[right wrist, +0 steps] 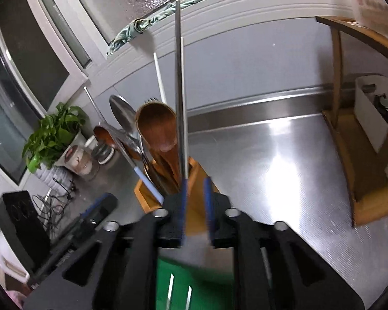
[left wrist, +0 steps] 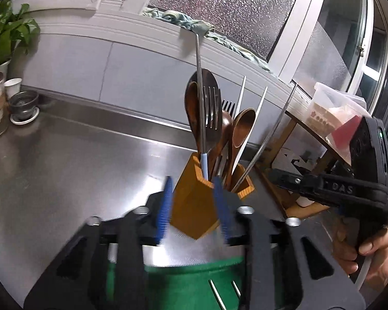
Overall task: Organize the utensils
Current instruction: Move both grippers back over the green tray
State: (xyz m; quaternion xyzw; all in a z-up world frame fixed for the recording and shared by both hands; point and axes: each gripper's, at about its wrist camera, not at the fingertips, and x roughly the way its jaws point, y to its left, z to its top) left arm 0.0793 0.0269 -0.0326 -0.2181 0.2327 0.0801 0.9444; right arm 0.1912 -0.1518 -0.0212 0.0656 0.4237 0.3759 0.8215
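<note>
A wooden utensil holder [left wrist: 194, 206] stands on the steel counter and holds wooden spoons [left wrist: 241, 129], a metal fork [left wrist: 212, 108], a blue-handled utensil [left wrist: 203, 164] and white chopsticks [left wrist: 241, 95]. My left gripper [left wrist: 194, 206] is open, its blue pads on either side of the holder. My right gripper [right wrist: 196, 206] is open just behind the holder [right wrist: 194, 199], with a metal chopstick [right wrist: 179, 90] and a wooden spoon [right wrist: 156, 126] right in front. The right gripper also shows at the right of the left wrist view [left wrist: 349, 188].
A green mat [left wrist: 194, 284] with metal chopsticks lies under the grippers. A potted plant [right wrist: 54, 134], cups and a small bowl [left wrist: 23, 103] stand at the counter's left. A wooden shelf [right wrist: 362, 155] with containers stands at the right. Cables [right wrist: 51, 201] lie at the left.
</note>
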